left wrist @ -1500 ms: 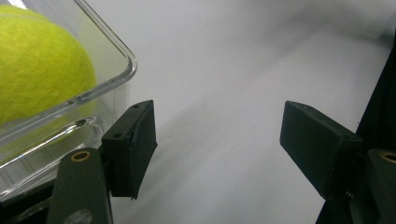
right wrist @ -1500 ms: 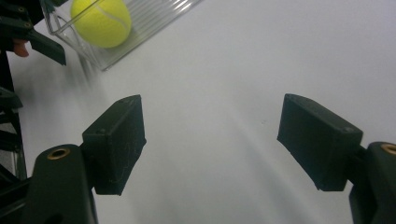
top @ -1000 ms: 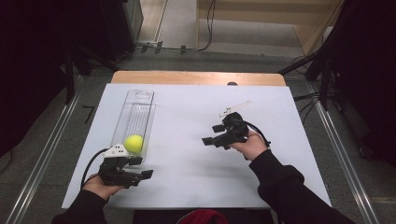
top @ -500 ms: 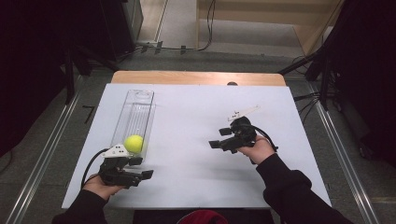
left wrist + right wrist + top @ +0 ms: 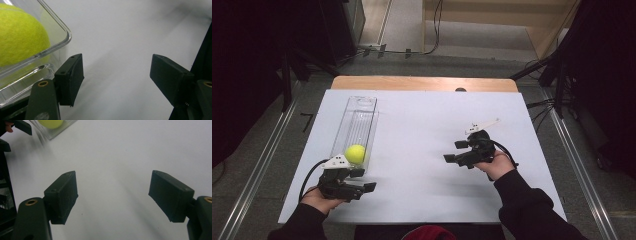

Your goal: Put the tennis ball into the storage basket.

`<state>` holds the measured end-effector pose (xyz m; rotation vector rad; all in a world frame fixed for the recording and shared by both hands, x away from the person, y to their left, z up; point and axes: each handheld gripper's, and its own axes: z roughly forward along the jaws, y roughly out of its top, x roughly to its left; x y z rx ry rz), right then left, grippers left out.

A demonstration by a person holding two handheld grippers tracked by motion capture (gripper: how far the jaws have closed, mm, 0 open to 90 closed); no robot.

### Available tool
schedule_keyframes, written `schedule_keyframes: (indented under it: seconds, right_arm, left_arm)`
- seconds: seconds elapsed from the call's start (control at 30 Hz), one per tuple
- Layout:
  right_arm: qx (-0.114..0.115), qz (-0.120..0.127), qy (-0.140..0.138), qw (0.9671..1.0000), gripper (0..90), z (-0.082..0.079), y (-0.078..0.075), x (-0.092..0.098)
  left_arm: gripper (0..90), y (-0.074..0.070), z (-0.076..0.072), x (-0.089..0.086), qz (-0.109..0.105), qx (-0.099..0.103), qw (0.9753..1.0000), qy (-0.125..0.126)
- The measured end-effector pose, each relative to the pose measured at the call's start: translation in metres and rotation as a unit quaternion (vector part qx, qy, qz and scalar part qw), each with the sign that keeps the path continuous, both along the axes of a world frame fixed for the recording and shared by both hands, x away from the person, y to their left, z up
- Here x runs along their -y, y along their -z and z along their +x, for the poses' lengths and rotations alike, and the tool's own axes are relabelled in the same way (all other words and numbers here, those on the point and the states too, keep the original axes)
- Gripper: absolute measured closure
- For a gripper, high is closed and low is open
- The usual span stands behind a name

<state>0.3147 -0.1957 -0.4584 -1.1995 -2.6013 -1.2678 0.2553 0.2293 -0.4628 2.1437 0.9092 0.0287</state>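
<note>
The tennis ball (image 5: pixel 355 153) sits in the clear tray (image 5: pixel 360 107) — placing looks done. Both the left gripper (image 5: pixel 363 180) and right gripper (image 5: pixel 455 151) gape, empty (apparently resting); next probably means re-grasping.

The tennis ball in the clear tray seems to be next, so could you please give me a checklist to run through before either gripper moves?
1. Tennis ball sits inside the clear tray, at its near end: ok.
2. Left gripper jaws open, nothing between them: ok.
3. Right gripper jaws open, nothing between them: ok.
4. Left gripper beside the tray's near corner, not over the ball: not ok.
5. Table between the grippers free of obstacles: ok.
</note>
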Motion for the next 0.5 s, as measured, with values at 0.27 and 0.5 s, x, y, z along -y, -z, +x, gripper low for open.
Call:
schedule_keyframes:
  seconds: [0.27, 0.5]
  right_arm:
    - [0.005, 0.0, 0.014, 0.9999, 20.9, -0.008, 0.003, 0.013]
    - [0.006, 0.001, 0.026, 0.9996, 20.9, -0.017, 0.008, 0.027]
  left_arm:
    - [27.8, 0.0, 0.0, 0.0, -0.001, 0.0, 1.0, 0.0]
    - [27.8, 0.0, 0.0, 0.0, 0.001, 0.001, 1.0, 0.0]
